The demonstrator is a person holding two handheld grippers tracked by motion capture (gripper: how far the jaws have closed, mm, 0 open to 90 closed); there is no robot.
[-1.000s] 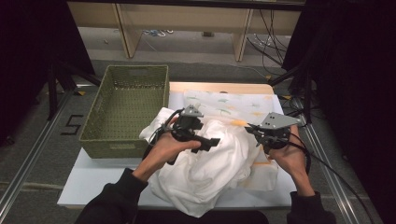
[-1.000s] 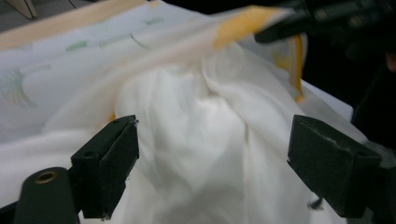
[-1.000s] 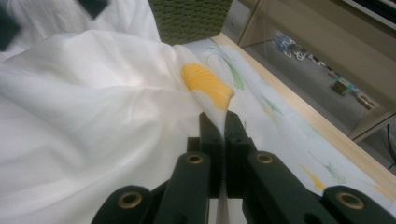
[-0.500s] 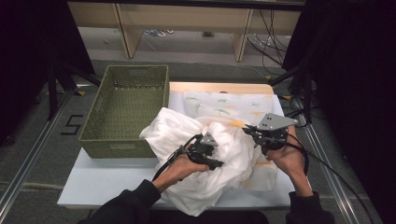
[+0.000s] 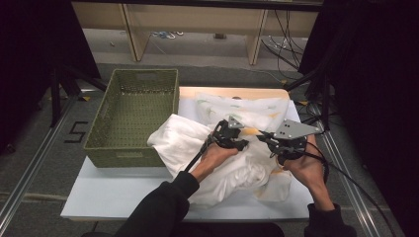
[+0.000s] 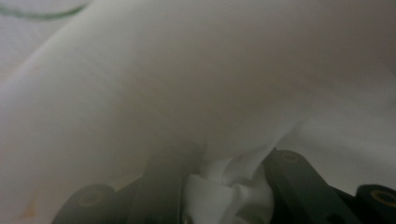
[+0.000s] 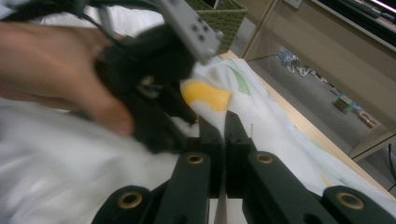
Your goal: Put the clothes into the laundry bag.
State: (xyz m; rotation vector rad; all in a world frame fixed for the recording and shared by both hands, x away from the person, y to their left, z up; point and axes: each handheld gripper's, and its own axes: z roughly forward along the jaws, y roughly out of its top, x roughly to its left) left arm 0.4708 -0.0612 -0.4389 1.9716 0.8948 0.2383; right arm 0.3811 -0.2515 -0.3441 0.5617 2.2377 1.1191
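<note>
A rumpled white cloth (image 5: 188,143) lies heaped on the white table, partly over a printed cloth (image 5: 257,106) with yellow and green marks. My left gripper (image 5: 243,144) presses down into the heap close beside the right one. Its jaws have just been closing, and a bunched fold of the white cloth (image 6: 229,186) is squeezed between them. My right gripper (image 5: 271,142) holds still with its jaws pressed together (image 7: 224,126) on a thin fold of the printed cloth (image 7: 261,116), next to a yellow patch. The left gripper (image 7: 187,116) and its hand sit just left of those jaws.
A green woven basket (image 5: 99,148) stands at the table's left side, touching the white cloth's edge. The table's (image 5: 113,197) front left corner is bare. Wooden shelving and cables lie beyond the far edge, and dark curtains hang on both sides.
My left hand has travelled right and down across the white cloth to sit beside the right gripper, and its jaws went from wide to closed on the cloth. The right gripper stayed put.
</note>
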